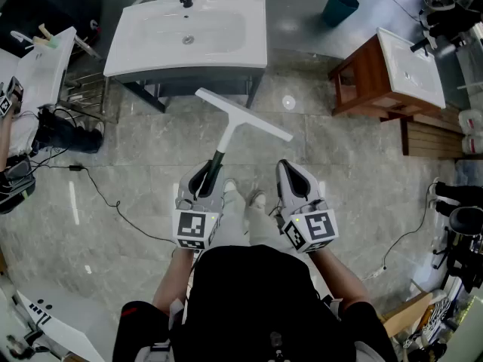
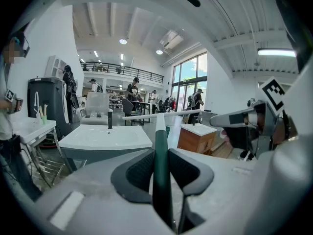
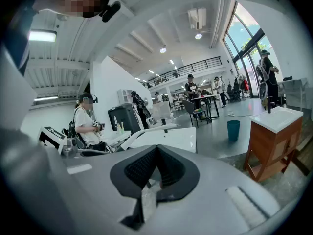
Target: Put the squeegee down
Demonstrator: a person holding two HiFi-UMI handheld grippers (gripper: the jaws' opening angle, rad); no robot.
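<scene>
Squeegee [image 1: 229, 132] and left gripper [image 1: 205, 181] formed one straight line: the ribbed dark pads [image 2: 142, 173] were pressed against either side of the slim, dark green handle, which ran forward out of the jaws. It paled to white before meeting the long, narrow white blade set crosswise at its far end. In the head view that blade hung in the air, slanted, just short of the white washbasin [image 1: 219, 32] and well above the grey, glossy stone-tiled floor [image 1: 355, 187]. The tool's long axis therefore pointed away from the person and toward the basin, with the blade as the leading part. The right gripper [image 1: 296, 179] was held beside the left one, apart from the handle, its textured pads [image 3: 142, 168] drawn together on nothing. The left hand alone carried the tool, so setting it down was probably a matter of lowering that hand and parting its jaws. The nearest flat surfaces ahead were the smooth basin top and the floor, while a wooden cabinet [image 1: 370, 78] with its own white top stood well off to the right. The thin, rigid handle looked likely to roll little, given the wide blade.
</scene>
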